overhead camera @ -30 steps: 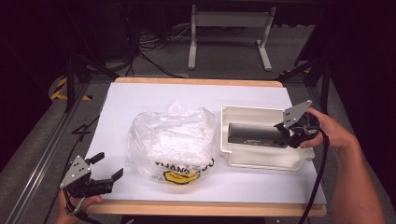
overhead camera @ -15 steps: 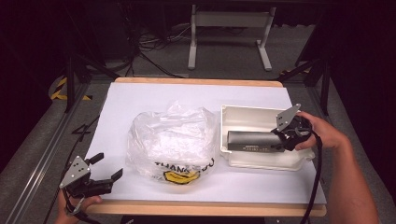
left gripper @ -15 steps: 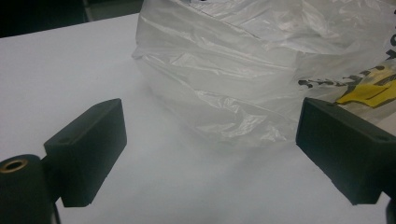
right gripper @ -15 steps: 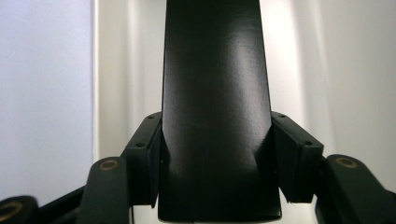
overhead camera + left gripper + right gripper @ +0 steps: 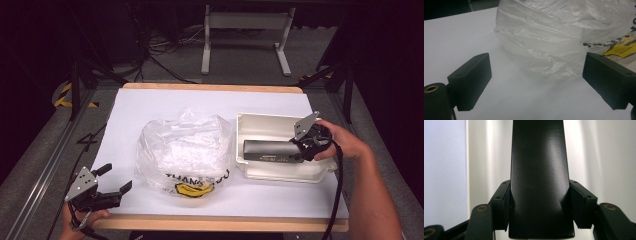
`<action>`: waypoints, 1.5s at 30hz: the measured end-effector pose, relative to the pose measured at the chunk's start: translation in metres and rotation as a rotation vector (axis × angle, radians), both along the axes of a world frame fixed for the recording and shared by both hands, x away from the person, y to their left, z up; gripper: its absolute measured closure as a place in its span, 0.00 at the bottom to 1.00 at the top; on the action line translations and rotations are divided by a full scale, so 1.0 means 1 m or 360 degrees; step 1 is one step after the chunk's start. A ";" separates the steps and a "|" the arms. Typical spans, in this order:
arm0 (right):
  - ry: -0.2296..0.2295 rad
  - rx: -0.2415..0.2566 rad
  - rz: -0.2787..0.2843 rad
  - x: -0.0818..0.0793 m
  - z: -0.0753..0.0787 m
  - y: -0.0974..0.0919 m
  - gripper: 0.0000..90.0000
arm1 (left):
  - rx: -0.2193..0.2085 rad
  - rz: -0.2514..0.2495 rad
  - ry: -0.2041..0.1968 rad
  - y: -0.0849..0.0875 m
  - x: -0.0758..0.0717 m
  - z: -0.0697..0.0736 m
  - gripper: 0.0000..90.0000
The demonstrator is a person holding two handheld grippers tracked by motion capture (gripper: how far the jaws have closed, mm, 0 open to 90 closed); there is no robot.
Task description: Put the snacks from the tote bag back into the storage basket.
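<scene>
White-covered table (image 5: 150, 107), dark room

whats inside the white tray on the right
A long dark box lies inside the white tray, its near end clamped by the right tool. The tray floor under the box is covered, so anything beneath it cannot be seen.

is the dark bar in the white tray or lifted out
In. The dark bar lies lengthwise inside the white tray, and the right hand-held gripper is clamped on its near end; whether it touches the tray floor, cannot tell.
</scene>
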State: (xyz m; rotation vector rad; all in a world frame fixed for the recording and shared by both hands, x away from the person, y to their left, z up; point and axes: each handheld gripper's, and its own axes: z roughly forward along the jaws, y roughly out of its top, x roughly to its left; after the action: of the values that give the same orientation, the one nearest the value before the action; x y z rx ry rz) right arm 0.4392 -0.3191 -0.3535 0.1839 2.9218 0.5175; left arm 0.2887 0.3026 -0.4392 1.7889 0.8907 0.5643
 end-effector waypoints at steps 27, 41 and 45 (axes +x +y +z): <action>-0.0013 0.0027 -0.0106 0.002 0.001 -0.005 0.46 | 0.0005 0.0002 0.0001 0.000 0.000 0.000 0.11; -0.0077 0.0171 -0.0109 -0.008 0.008 -0.006 0.45 | 0.0000 0.0013 -0.0007 0.001 0.001 0.002 0.11; -0.0077 0.0166 -0.0114 -0.009 0.007 -0.006 0.45 | -0.0011 0.0014 -0.0008 0.002 0.002 0.001 0.11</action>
State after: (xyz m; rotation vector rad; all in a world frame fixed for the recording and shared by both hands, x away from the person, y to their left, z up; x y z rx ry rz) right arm 0.4303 -0.3248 -0.3460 0.2843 2.8313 0.6535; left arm 0.2911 0.3041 -0.4379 1.7776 0.8963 0.5707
